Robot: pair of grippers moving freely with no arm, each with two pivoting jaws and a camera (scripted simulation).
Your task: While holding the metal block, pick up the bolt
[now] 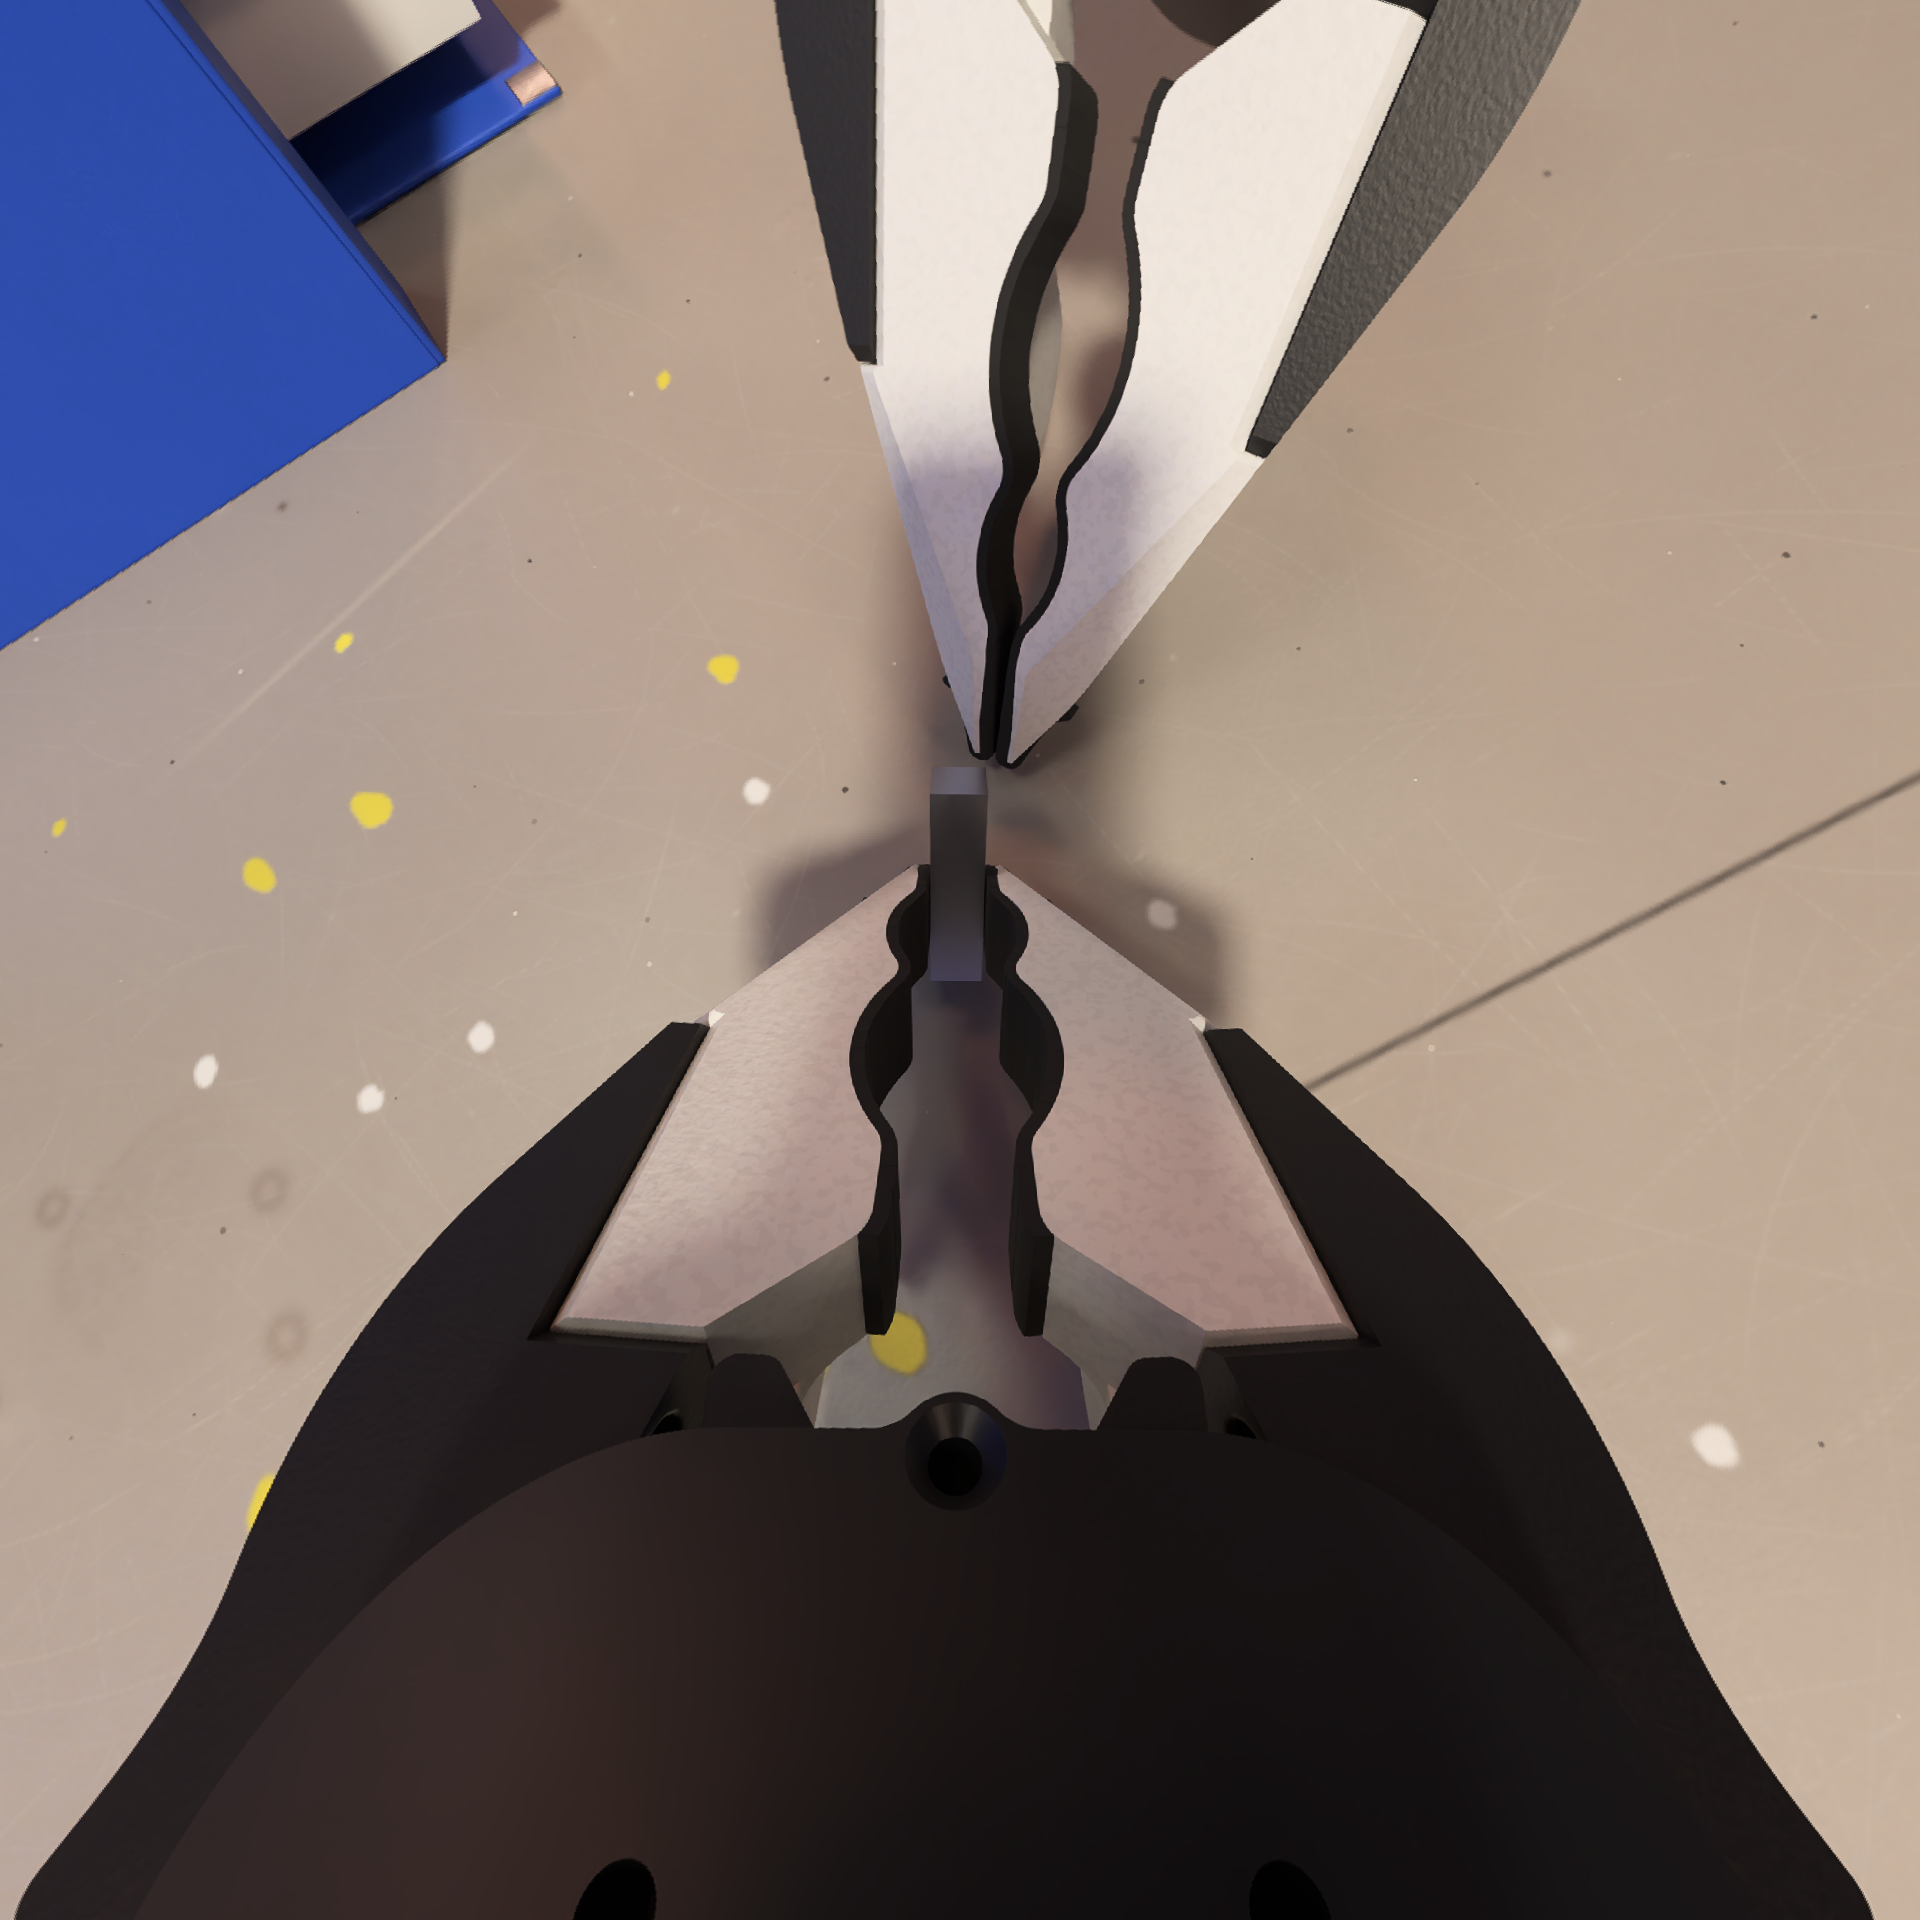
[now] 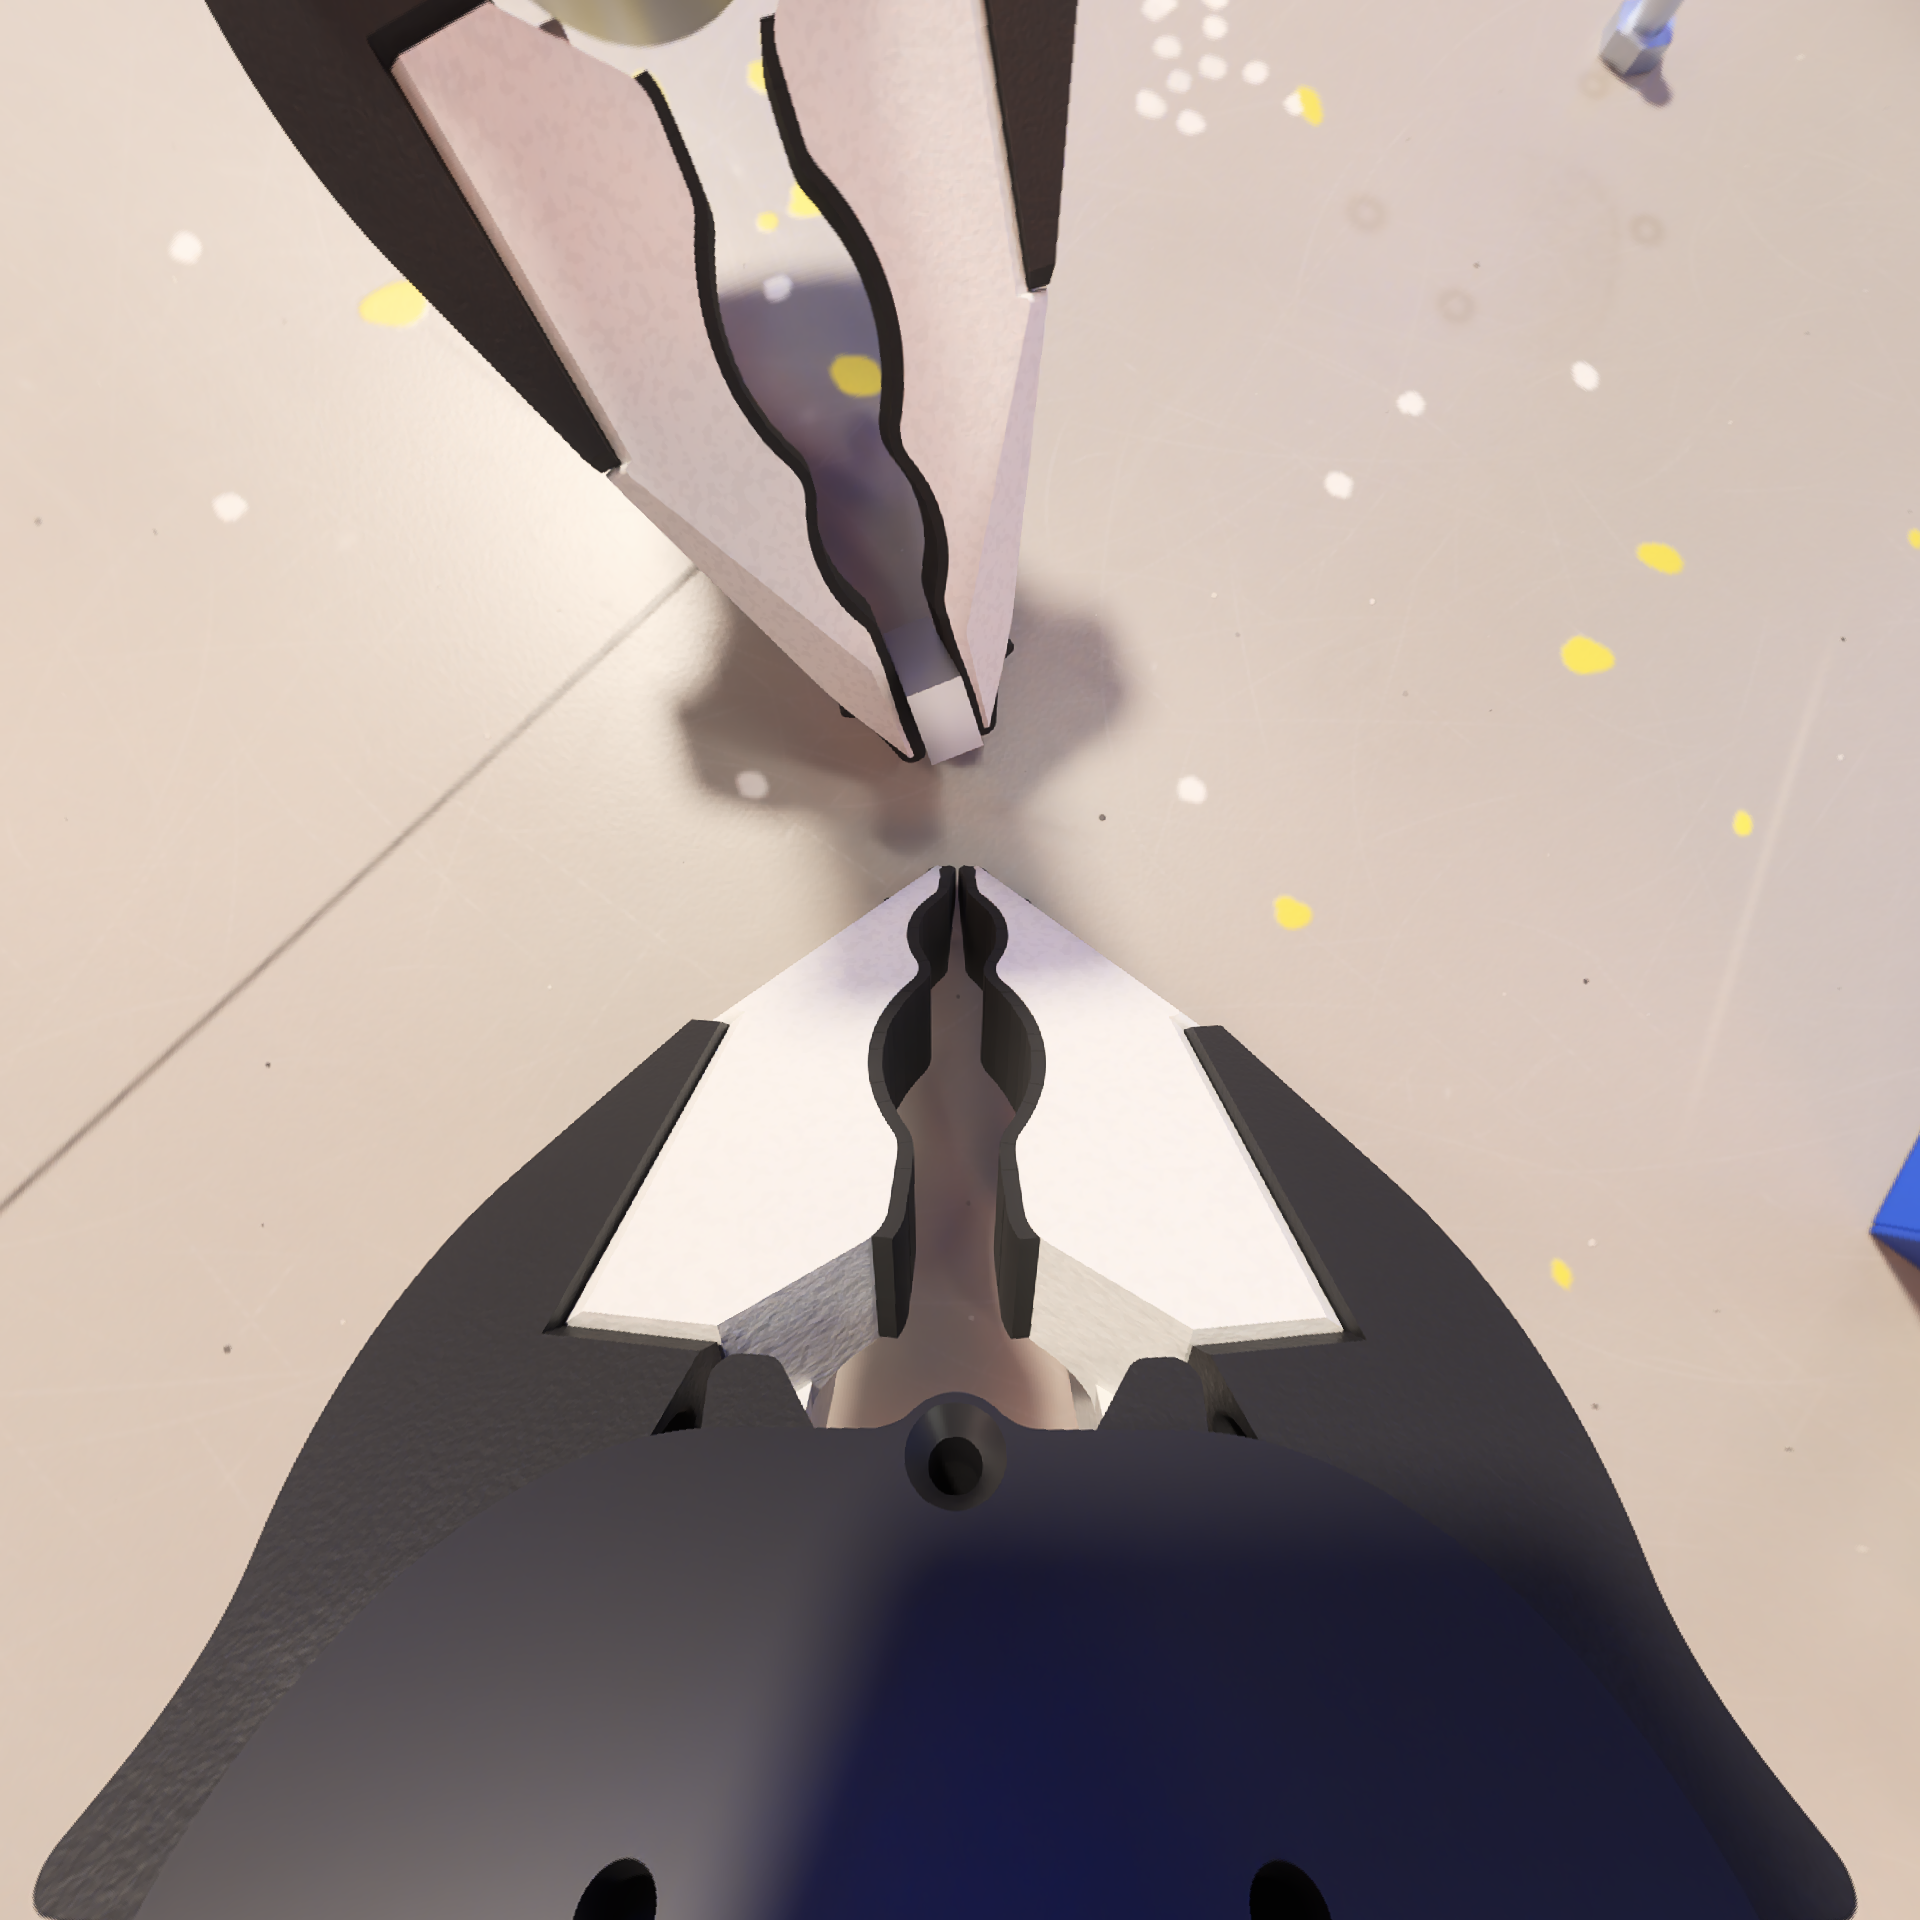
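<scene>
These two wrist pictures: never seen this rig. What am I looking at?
Two separate two-finger grippers, each with a camera looking along its own fingers. In the left wrist view, the left gripper at the bottom is shut on a small grey metal block; the right gripper faces it from above, closed and empty. The right wrist view is the reverse angle: its own gripper at the bottom, the other holding the block opposite. Below is a beige table with yellow and white paint specks. A blue box sits at one side. The small metal piece at the top right edge may be the bolt.
</scene>
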